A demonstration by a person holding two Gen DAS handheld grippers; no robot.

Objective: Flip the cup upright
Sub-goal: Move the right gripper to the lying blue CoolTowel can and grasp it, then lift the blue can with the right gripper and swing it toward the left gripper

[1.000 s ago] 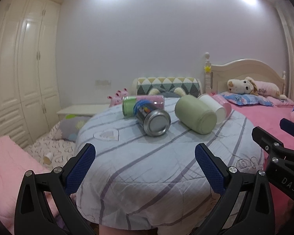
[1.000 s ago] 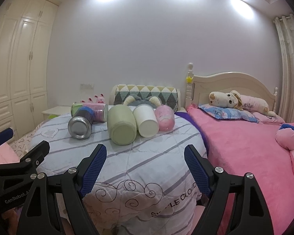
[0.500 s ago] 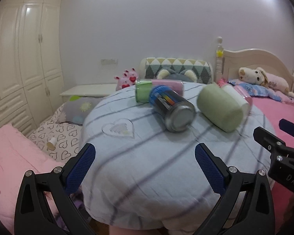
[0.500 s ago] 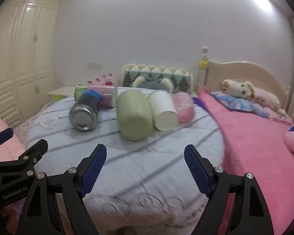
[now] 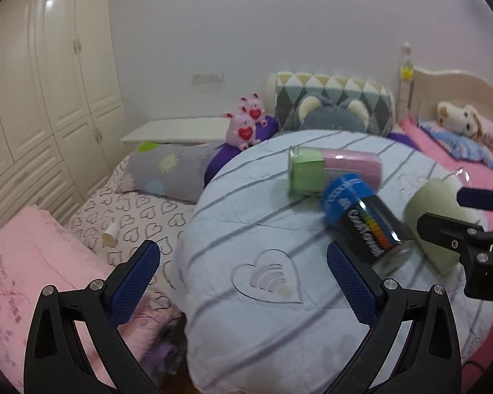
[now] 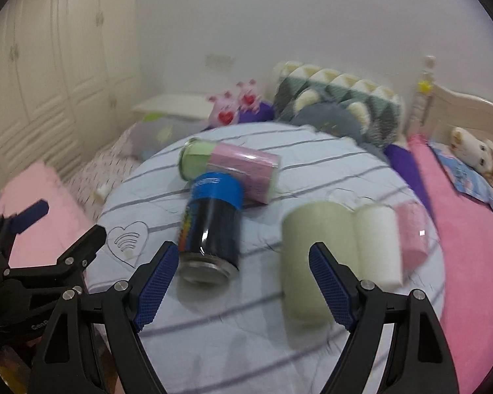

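both grippers, left (image 5: 243,282) and right (image 6: 243,282), are wide apart and empty; grip the dark cup (image 6: 212,226) across its middle before tipping.

right tool (image 6: 243,279) spread, empty | cups toppled | table (image 6: 246,328)

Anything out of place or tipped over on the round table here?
Yes: every cup lies on its side: the black-and-blue one, the green-and-pink one, and the green, white and pink ones in a row. Nothing spilled.
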